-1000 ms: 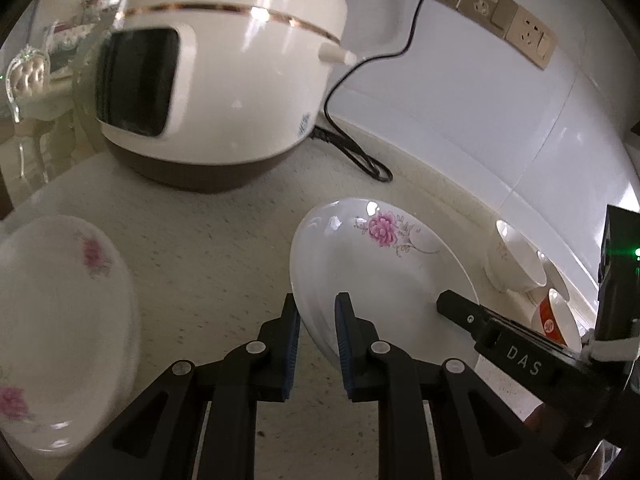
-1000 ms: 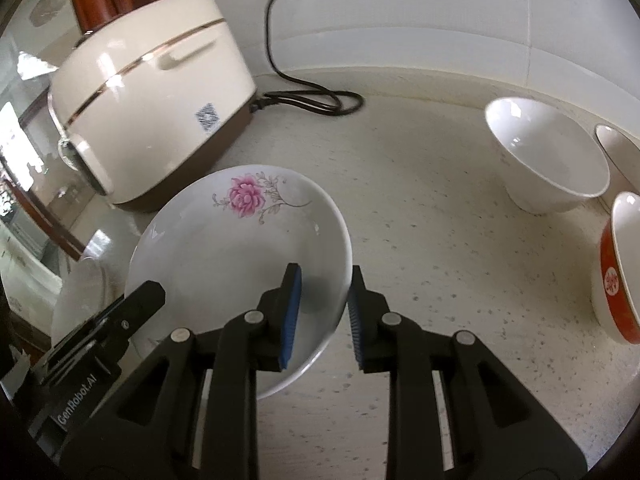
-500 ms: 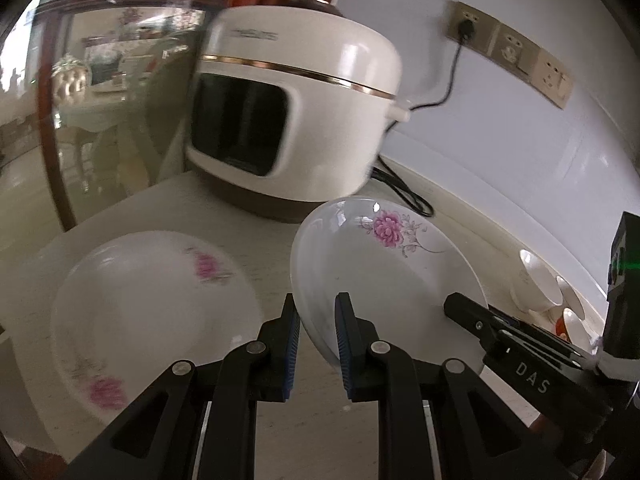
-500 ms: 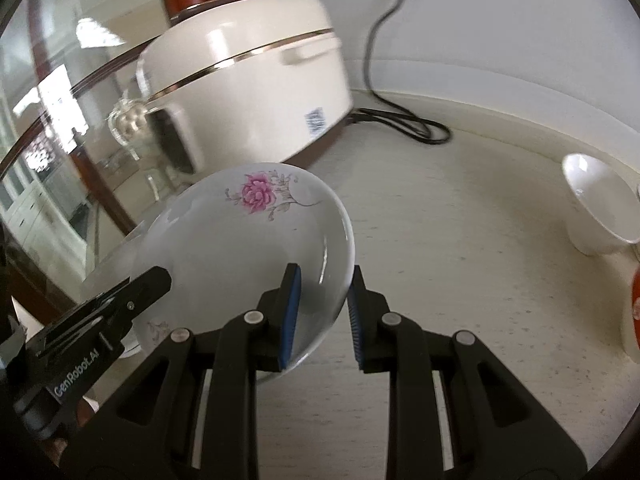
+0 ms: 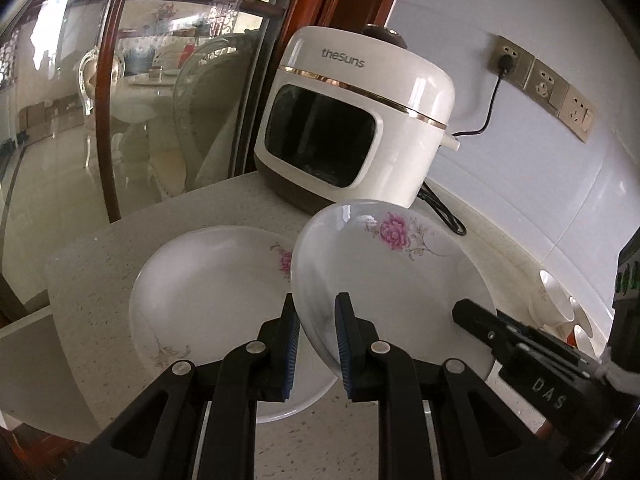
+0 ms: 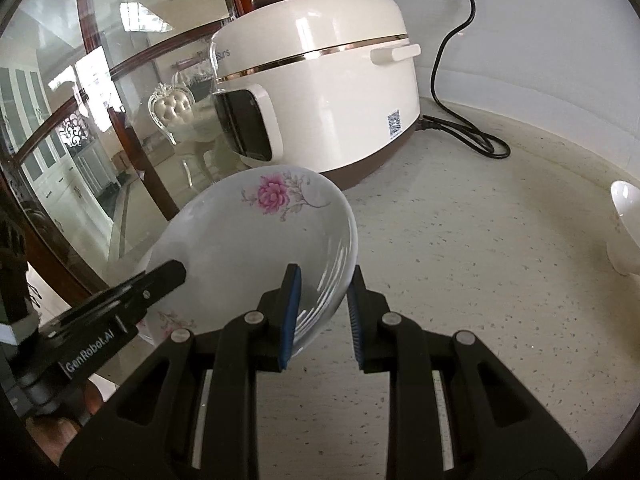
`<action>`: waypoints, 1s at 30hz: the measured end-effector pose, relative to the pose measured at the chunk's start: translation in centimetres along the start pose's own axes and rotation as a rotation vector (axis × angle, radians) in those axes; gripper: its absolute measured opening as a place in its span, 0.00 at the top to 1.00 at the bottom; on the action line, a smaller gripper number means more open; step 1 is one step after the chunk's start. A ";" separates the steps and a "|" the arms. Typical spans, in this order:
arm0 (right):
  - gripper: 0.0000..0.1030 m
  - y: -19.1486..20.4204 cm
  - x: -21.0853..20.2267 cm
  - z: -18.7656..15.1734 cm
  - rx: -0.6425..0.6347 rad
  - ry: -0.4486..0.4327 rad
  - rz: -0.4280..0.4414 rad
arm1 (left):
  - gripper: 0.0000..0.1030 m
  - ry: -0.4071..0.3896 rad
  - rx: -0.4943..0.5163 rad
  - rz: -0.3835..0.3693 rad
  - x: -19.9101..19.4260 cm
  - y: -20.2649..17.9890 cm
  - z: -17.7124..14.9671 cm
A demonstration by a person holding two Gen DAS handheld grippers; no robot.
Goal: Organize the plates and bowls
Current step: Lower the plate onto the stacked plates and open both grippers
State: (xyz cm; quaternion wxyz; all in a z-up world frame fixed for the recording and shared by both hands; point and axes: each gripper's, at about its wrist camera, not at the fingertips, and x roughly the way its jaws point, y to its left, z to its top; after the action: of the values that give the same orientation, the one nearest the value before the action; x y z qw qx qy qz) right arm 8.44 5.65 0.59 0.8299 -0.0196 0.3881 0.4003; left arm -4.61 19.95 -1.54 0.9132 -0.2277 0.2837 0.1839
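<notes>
The raised plate [image 5: 392,280] is ahead of the left gripper [image 5: 316,344]; second plate [image 5: 208,296] lies left on the counter [image 5: 100,280], cooker [image 5: 352,120] behind

Bright daylight, glare on glass partition [image 5: 120,128], fisheye warp w/ dark corners

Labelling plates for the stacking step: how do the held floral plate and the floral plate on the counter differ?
The held white floral plate is lifted and tilted; the other white floral plate lies flat on the speckled counter. The left gripper and right gripper each clamp the held plate's rim; nothing grips the counter plate. Both share pink flower decoration.
</notes>
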 end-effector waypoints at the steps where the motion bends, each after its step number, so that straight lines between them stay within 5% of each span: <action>1: 0.74 0.4 -0.1 0.1 -0.010 0.003 -0.003 | 0.82 0.003 -0.003 -0.001 -0.1 0.2 -0.1; 30: 0.74 6.1 5.6 0.5 -0.076 0.123 0.033 | 0.82 0.000 -0.117 0.067 -0.5 6.9 0.3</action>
State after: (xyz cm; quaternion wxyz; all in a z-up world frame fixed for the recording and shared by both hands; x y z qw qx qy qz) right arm 6.74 13.58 -1.08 0.7965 -0.0691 0.4232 0.4262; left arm -8.05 25.70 -3.19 0.8916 -0.2712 0.2798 0.2307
